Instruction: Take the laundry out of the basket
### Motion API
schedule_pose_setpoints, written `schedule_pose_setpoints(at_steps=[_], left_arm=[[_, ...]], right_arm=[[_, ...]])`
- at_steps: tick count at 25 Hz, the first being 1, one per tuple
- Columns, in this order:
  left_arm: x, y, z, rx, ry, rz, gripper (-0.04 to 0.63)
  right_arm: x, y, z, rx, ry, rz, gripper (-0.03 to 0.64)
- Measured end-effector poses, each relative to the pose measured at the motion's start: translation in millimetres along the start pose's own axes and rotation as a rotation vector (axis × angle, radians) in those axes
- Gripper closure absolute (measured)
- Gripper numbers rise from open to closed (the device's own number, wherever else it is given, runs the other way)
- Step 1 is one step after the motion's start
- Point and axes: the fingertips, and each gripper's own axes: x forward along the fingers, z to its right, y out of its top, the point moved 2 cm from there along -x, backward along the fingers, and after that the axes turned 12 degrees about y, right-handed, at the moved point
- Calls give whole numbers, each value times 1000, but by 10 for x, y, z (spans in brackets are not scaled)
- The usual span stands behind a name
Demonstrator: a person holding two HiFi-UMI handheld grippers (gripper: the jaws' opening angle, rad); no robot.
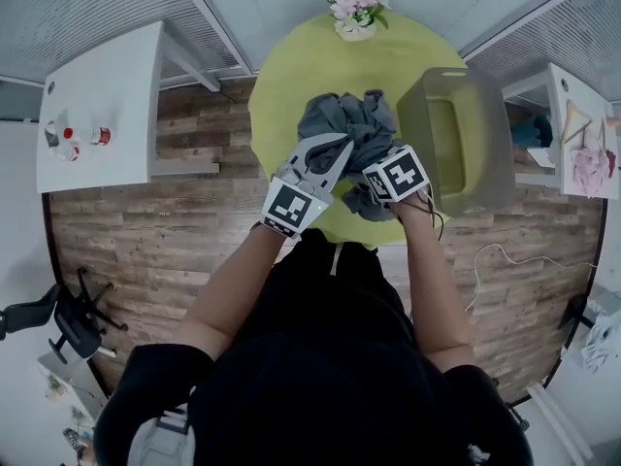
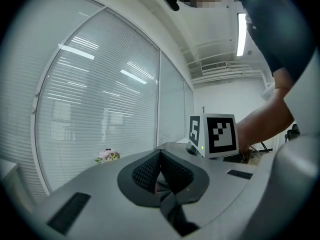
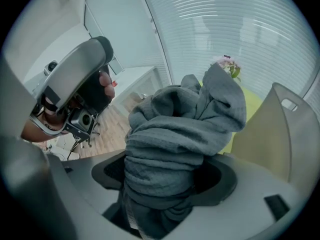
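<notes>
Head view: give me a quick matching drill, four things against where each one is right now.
Things:
1 laundry
2 basket
3 flowers
4 white table

Places:
a left of the green table
b at the green table's far edge
c at the green table's right edge
d gripped in the right tool

Pairs: 1-d, 2-c, 3-b, 4-a

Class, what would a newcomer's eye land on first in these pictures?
A crumpled grey fabric garment is bunched over the middle of the round yellow-green table, clamped in the right hand-held gripper. An olive plastic laundry basket stands on the table's right side, and a pink flower bunch at its far edge.
</notes>
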Motion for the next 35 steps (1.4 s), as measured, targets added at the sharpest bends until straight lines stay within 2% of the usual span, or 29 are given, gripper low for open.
schedule_pose_setpoints(at_steps=[8, 20, 27, 35], left_arm=[[135, -463, -10, -34, -23, -60, 589], [418, -1029, -115, -94, -21, -108, 589], [487, -1255, -179, -123, 0, -145, 589], [559, -1498, -175, -144, 8, -188, 589]], right_arm=[[346, -146, 333, 128, -14, 80, 235], [797, -258, 655, 159, -53, 71, 235], [1020, -314, 871, 142, -107, 81, 235], [1211, -347, 971, 141, -118, 59, 235]])
